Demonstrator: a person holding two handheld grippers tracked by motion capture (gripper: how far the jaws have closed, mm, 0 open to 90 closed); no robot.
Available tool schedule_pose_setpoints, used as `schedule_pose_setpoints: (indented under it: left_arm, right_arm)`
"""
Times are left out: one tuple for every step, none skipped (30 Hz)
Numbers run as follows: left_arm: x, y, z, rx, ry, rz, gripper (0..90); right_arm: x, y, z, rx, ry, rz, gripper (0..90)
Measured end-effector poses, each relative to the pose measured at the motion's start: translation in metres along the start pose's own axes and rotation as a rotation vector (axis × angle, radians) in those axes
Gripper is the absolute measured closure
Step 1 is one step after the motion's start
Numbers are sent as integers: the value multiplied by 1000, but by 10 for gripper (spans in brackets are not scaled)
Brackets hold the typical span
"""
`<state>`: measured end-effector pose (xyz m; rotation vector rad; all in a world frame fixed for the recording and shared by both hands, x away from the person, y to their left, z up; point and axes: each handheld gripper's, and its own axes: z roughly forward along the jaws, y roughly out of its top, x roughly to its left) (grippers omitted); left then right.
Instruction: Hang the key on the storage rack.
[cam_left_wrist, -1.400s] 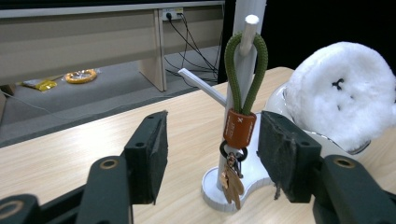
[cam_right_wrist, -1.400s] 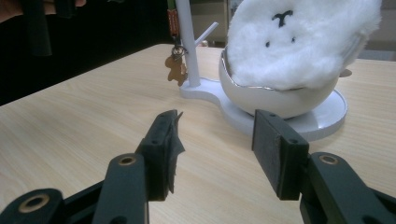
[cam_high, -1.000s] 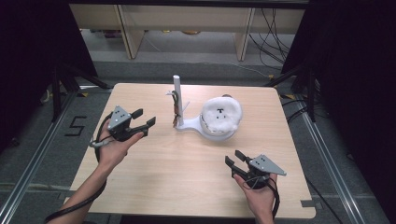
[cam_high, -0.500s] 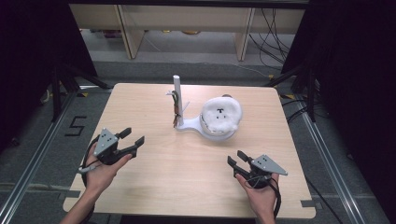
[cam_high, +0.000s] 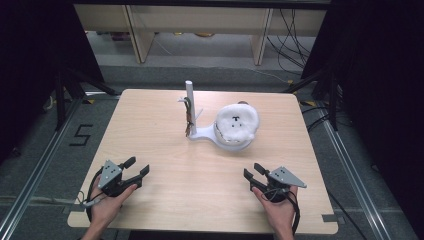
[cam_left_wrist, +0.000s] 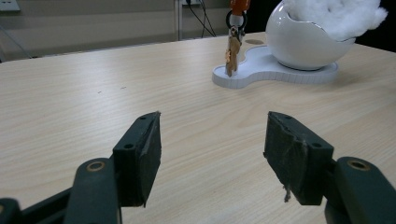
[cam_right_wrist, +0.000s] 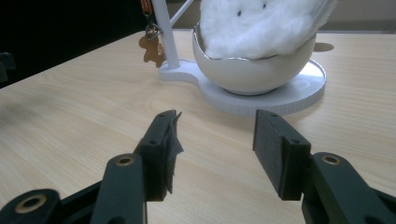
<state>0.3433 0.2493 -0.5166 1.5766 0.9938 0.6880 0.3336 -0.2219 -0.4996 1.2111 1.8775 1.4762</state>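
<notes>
Left gripper (cam_high: 136, 169) and right gripper (cam_high: 253, 176) both hand-held, jaws apart.

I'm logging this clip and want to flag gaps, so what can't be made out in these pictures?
- Inside of the white bowl: hidden by the white fluffy filling heaped in it, in every view.
- Top of the white post: cut off by the upper edge in both gripper views.
- Gingerbread-man charm: too small to read in the high view.
- Orange strap above the keyring: cut off by the top edge in the left gripper view.
</notes>
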Motion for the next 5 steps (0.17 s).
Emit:
schedule_pose_setpoints:
  left_arm:
    - [1,-1,-1,13,5,1,359]
    - [1,-3,-1,15,5,0,359]
    - [2,-5,0,5,0,-3,359]
    - [1,-6,-1,18,6,-5,359]
    - [1,-6,-1,19,3,-7,358]
  right_arm:
    - [-1,-1,0,2,4,0,507]
    - [-1,-1,-1,12,9,-2,505]
    - [0,-2,-1,12,20,26,505]
    - [-1,-2,-2,15,12,13,504]
    - [-2,-3,-1,9,3,-3,504]
